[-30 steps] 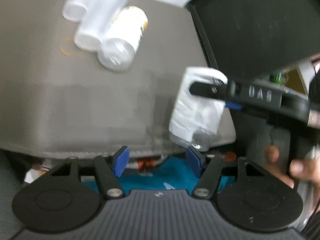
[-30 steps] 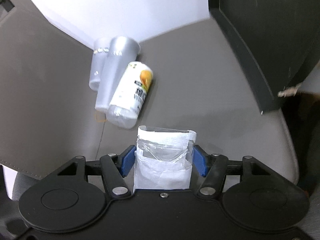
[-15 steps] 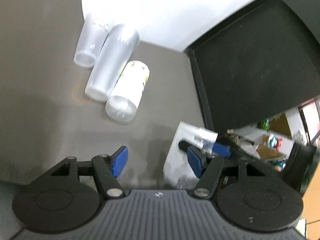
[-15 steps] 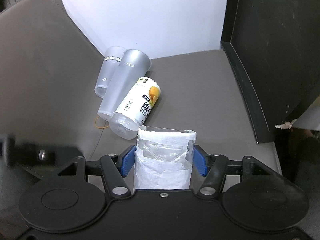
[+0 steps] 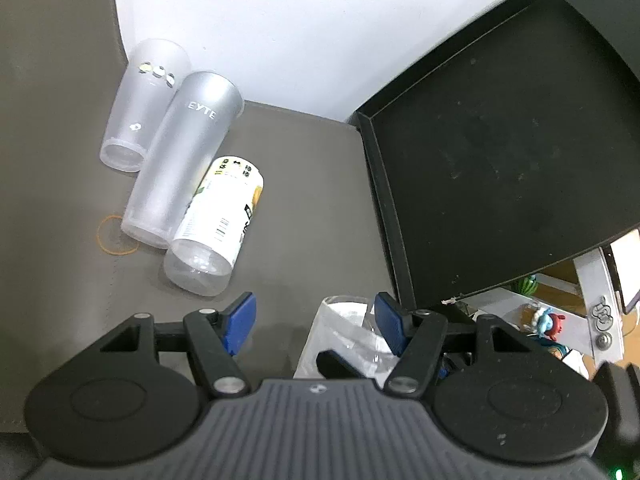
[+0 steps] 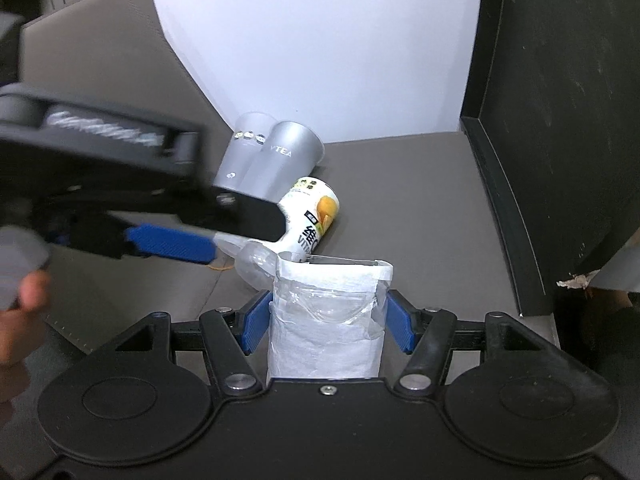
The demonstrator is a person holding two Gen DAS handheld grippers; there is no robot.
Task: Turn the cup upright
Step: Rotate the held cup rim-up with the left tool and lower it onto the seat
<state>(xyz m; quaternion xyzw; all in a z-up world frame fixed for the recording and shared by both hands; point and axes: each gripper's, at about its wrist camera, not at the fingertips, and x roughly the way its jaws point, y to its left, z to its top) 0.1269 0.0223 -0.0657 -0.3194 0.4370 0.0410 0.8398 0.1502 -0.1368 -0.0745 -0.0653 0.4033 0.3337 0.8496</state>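
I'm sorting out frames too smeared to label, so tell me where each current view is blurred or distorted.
Right wrist view: the left gripper crossing the left side is motion-smeared, its white lettering unreadable, while the white paper-wrapped clear plastic cup in the right gripper is sharp. Left wrist view: mostly crisp, the tall frosted grey plastic cup legible; fisheye bends the black tray's edges.

The right gripper (image 6: pixel 326 320) has its blue fingers (image 6: pixel 256 322) pressed against both sides of the paper-wrapped cup (image 6: pixel 326 320). The left gripper (image 5: pixel 314 318) hangs with fingers (image 5: pixel 240 322) spread wide, nothing between them, just left of the right one.
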